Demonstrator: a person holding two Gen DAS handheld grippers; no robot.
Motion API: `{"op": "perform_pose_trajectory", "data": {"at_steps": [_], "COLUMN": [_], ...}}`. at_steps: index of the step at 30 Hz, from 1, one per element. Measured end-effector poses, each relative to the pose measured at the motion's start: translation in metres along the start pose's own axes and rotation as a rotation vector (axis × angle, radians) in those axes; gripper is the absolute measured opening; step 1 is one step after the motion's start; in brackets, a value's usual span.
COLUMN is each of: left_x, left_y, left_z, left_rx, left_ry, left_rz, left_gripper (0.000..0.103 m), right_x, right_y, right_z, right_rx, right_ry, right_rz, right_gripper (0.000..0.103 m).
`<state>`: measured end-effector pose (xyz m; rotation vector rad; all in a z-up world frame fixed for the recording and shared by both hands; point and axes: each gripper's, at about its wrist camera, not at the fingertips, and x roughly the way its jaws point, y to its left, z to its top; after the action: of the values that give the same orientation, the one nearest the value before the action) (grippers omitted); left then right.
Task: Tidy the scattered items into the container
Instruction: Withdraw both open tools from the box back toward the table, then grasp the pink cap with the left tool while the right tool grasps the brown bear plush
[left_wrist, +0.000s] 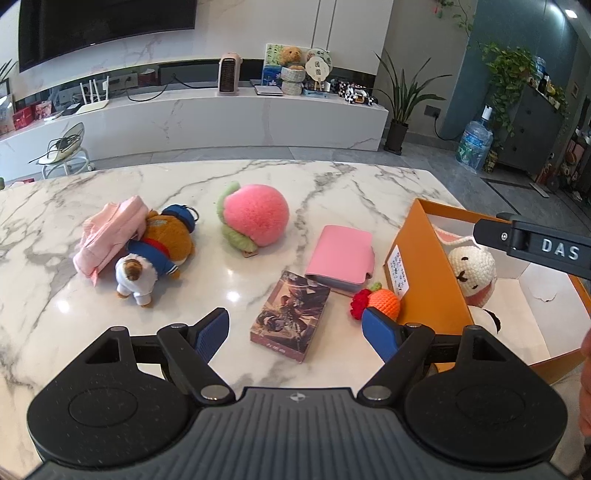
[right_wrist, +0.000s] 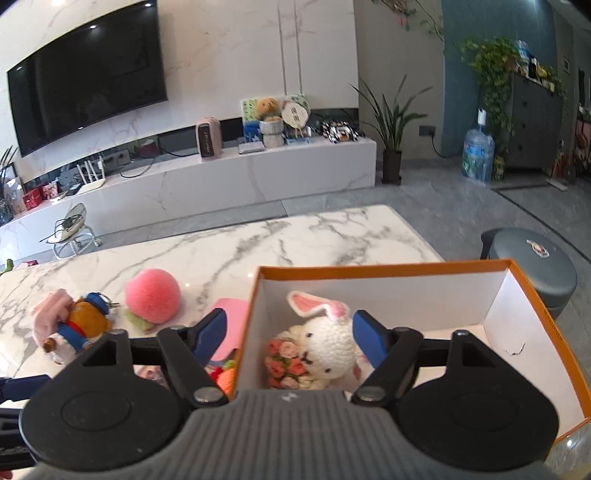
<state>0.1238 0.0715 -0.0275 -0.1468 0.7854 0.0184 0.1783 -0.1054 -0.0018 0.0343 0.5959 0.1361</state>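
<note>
An orange box with a white inside (left_wrist: 424, 266) (right_wrist: 369, 271) stands on the right of the marble table. A crocheted white bunny (right_wrist: 325, 343) (left_wrist: 471, 269) lies in it. My right gripper (right_wrist: 288, 332) is open above the box's left wall, empty. My left gripper (left_wrist: 295, 328) is open and empty, over a card box (left_wrist: 290, 315). On the table lie a pink wallet (left_wrist: 341, 260), a crocheted orange fruit (left_wrist: 384, 301), a pink peach plush (left_wrist: 255, 214) (right_wrist: 151, 291), a bear plush (left_wrist: 159, 251) (right_wrist: 85, 321) and a pink cloth (left_wrist: 107, 232).
The table's far edge (left_wrist: 258, 162) faces a TV bench. A grey round stool (right_wrist: 532, 266) stands right of the table. The right gripper's body (left_wrist: 535, 245) reaches over the box in the left wrist view.
</note>
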Motion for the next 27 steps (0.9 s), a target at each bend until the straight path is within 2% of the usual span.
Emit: {"op": "perform_pose_trajectory", "data": {"at_steps": [8,12,15,18,27], "left_x": [-0.008,-0.011,-0.011,-0.012,-0.002], "left_y": [0.02,0.039,0.055,0.068,0.105], "left_z": [-0.006,-0.008,-0.009,-0.012,-0.011], "left_rx": [-0.015,-0.061,-0.1,-0.11,-0.159], "left_ry": [-0.043,-0.048,-0.037,-0.047,-0.044], "left_rz": [0.038,0.016,0.005,0.034,0.085], "left_gripper": [0.094,0.094,0.094,0.094,0.094], "right_x": [-0.014,-0.015,-0.015,-0.01,0.014], "right_y": [0.036,0.052,0.065,0.078,0.106], "right_z": [-0.009,-0.017,-0.023,-0.028,-0.036], "right_rx": [-0.056,-0.059,-0.079,-0.105,-0.149], "right_ry": [0.003,0.018,0.021,0.041,0.098], "right_rz": [0.044,0.082,0.107,0.125,0.158], "right_gripper": [0.083,0.083,0.082,0.076,0.076]}}
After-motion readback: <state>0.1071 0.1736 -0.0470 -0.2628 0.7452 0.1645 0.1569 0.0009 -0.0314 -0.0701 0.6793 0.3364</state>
